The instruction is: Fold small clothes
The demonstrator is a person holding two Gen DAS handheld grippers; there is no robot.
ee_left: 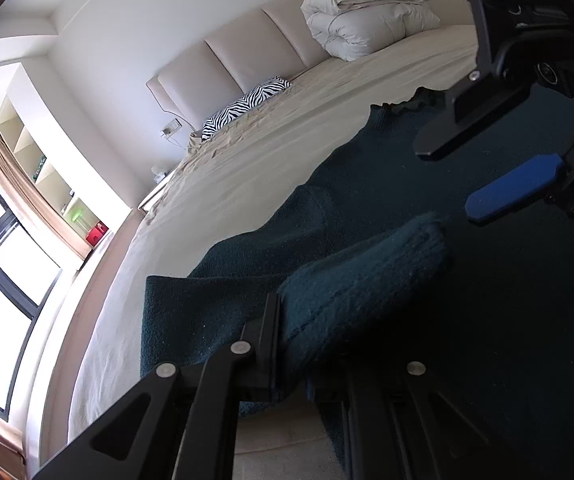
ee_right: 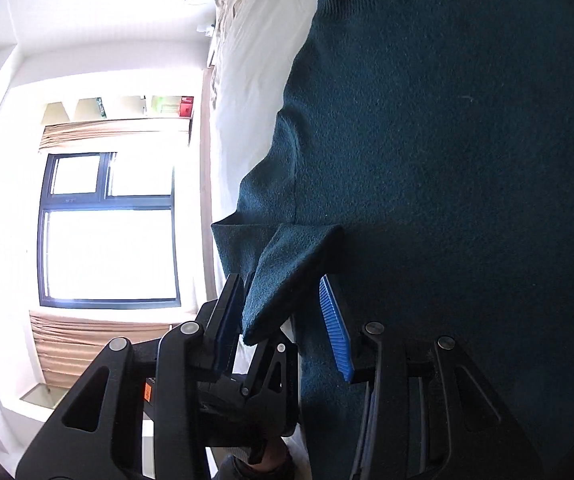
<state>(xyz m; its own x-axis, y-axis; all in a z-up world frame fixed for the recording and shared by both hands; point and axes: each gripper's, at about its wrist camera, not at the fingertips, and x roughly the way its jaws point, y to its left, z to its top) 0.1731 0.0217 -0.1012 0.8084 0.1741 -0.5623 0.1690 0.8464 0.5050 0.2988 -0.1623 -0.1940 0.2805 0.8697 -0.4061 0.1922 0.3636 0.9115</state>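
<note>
- One bed [ee_left: 271, 168] fills the room, its pale sheet bare and free from the sweater's left edge out to the mattress edge by the window side.
- One dark teal knit sweater [ee_left: 367, 168] lies spread on that sheet, collar toward the headboard [ee_left: 247, 64]; the right wrist view shows its broad body and side seam close up, the left wrist view shows its whole outline.
- Only the left wrist view takes in one folded white duvet [ee_left: 367, 16] at the head of the bed and one zebra-striped pillow [ee_left: 247, 106], both well apart from the sweater.
- One dark-framed window [ee_right: 107, 232] with tan curtains shows plainest from the right wrist.
- Left gripper [ee_left: 287, 332]: jaws clamped on a bunched fold of the sweater's near edge, lifted off the sheet.
- Right gripper [ee_right: 287, 320]: two blue pads, partly apart, with a raised corner of the sweater between them; whether both pads press the cloth I cannot tell. The left wrist view shows it from outside, over the sweater's body.
</note>
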